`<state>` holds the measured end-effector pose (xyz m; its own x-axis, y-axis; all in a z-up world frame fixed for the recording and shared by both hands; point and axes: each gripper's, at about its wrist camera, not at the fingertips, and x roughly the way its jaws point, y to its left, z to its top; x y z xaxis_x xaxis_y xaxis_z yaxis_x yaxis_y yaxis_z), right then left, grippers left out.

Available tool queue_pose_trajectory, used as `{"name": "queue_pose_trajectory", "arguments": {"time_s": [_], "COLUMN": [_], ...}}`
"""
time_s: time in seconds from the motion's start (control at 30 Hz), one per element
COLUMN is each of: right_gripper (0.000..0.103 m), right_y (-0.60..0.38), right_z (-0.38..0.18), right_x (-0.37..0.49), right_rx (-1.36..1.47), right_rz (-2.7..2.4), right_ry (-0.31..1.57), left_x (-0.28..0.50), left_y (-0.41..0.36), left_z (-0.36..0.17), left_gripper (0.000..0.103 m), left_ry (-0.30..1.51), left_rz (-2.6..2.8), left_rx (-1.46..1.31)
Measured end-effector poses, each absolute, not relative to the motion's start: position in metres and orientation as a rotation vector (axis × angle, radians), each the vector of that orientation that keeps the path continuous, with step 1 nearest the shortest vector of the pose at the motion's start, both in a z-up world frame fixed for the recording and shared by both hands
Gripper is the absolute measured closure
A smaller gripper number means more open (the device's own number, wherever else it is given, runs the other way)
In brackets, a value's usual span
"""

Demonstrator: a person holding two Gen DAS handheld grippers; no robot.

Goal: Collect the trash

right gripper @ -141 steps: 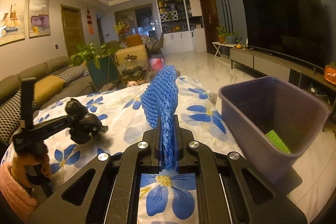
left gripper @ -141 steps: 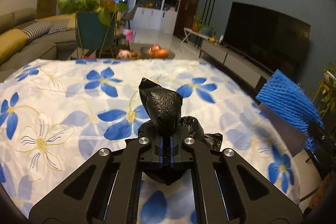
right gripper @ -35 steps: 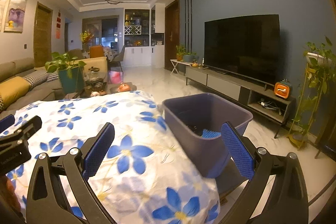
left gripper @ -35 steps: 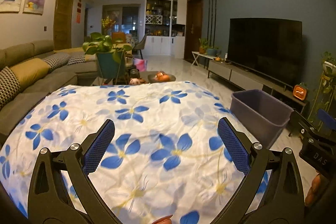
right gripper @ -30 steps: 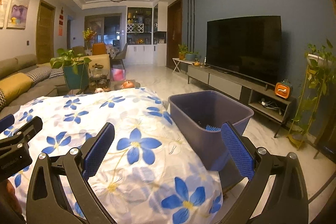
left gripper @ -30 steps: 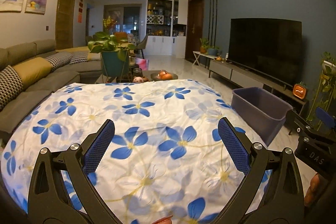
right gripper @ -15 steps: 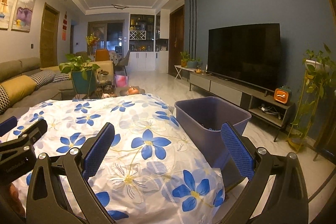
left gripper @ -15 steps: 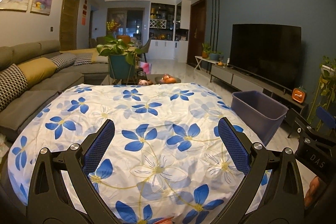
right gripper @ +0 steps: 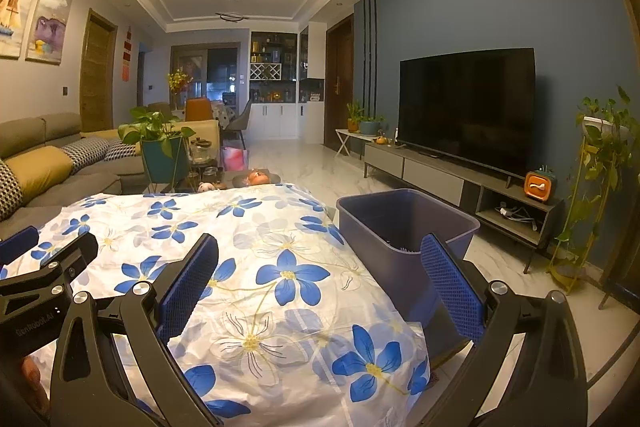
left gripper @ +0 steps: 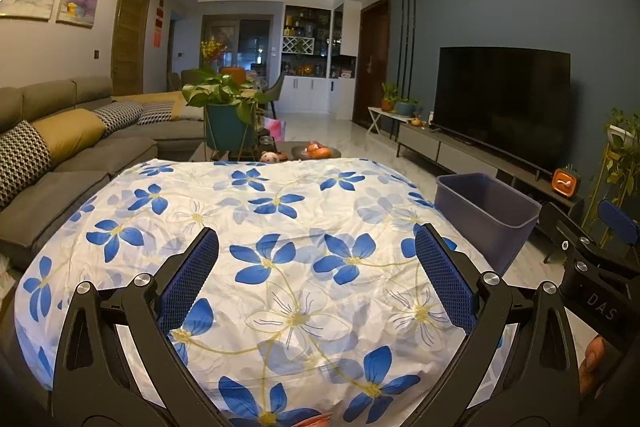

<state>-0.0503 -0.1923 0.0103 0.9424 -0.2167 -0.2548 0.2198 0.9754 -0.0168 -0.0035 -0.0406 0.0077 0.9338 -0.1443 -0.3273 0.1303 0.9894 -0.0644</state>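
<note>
Only the right wrist view is showing blue scrap inside the bin (right gripper: 404, 227); both grippers, left gripper (left gripper: 316, 279) and right gripper (right gripper: 320, 283), are gaping wide, empty; "DAS" is showing on the right one.

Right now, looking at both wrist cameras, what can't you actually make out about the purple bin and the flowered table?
- Purple bin contents: in the right wrist view its near wall hides all but a sliver; in the left wrist view the inside is not visible.
- Flowered tablecloth near edge: covered by the left gripper and, in the other view, the right gripper.
- Bin's base: hidden by the cloth.
</note>
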Motion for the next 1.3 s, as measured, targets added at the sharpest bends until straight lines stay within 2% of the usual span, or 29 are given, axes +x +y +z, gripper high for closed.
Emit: {"name": "queue_pose_trajectory", "arguments": {"time_s": [1.3], "right_gripper": [0.006], "right_y": [-0.1934], "right_z": [0.0149], "right_x": [-0.0529], "right_rx": [0.020], "right_rz": [-0.231], "right_ry": [0.246], "left_x": [-0.0041], "left_y": [-0.0482], "left_z": [0.0121], "left_gripper": [0.006], "left_ry": [0.344], "left_rz": [-0.152], "left_rx": [-0.041]}}
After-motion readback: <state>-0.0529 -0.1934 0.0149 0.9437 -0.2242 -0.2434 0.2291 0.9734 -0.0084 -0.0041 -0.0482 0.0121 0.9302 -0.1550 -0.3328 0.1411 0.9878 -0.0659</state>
